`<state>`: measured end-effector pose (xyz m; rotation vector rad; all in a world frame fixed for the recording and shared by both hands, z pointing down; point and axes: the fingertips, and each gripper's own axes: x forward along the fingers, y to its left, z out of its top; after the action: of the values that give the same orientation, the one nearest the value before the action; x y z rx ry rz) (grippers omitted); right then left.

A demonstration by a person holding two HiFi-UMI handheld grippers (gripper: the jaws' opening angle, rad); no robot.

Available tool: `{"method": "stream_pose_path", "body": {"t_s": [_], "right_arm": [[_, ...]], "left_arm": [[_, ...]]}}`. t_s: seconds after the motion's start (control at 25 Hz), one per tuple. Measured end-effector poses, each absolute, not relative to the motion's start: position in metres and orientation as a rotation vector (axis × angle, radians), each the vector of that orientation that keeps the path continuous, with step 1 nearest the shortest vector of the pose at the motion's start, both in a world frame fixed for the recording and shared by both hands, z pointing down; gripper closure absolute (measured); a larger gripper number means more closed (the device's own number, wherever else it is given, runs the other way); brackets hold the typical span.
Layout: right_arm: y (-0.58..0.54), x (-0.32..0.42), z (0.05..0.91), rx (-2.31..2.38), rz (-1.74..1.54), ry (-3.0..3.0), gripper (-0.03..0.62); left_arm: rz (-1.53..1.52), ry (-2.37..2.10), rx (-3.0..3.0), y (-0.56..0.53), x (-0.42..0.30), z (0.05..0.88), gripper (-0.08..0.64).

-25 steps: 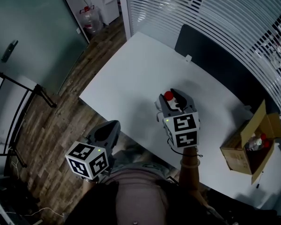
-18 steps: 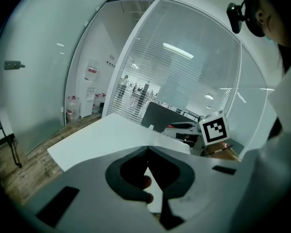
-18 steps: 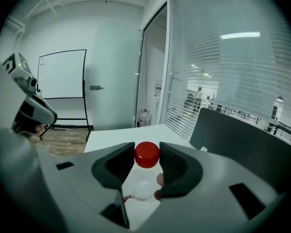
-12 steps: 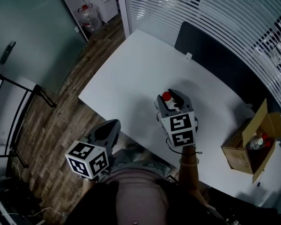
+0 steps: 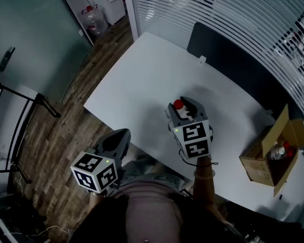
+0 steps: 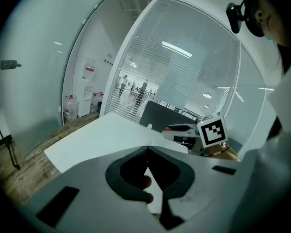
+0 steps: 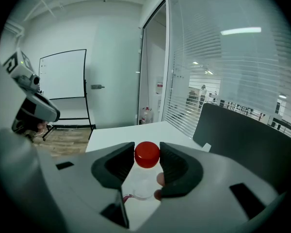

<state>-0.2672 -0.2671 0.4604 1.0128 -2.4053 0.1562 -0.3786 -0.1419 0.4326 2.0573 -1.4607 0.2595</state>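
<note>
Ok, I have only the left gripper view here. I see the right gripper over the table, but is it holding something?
Observer: Yes. In its own view the right gripper is shut on a clear bottle with a red cap.
Operator: Are there more bottles anywhere?
Observer: In the head view, an open cardboard box at the right end of the table holds red-capped bottles.
Operator: And where is my left gripper?
Observer: Head view: the left gripper hangs beside the table's near edge, over the wood floor.
</note>
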Motion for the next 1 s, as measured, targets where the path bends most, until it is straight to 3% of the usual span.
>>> {"method": "stream_pose_path", "body": {"t_s": [1.0], "right_arm": [[-0.255, -0.266, 0.454, 1.02, 0.14, -2.409, 0.403]], "left_arm": [[0.247, -1.435, 2.102, -0.137, -0.372, 0.426, 0.552]]}}
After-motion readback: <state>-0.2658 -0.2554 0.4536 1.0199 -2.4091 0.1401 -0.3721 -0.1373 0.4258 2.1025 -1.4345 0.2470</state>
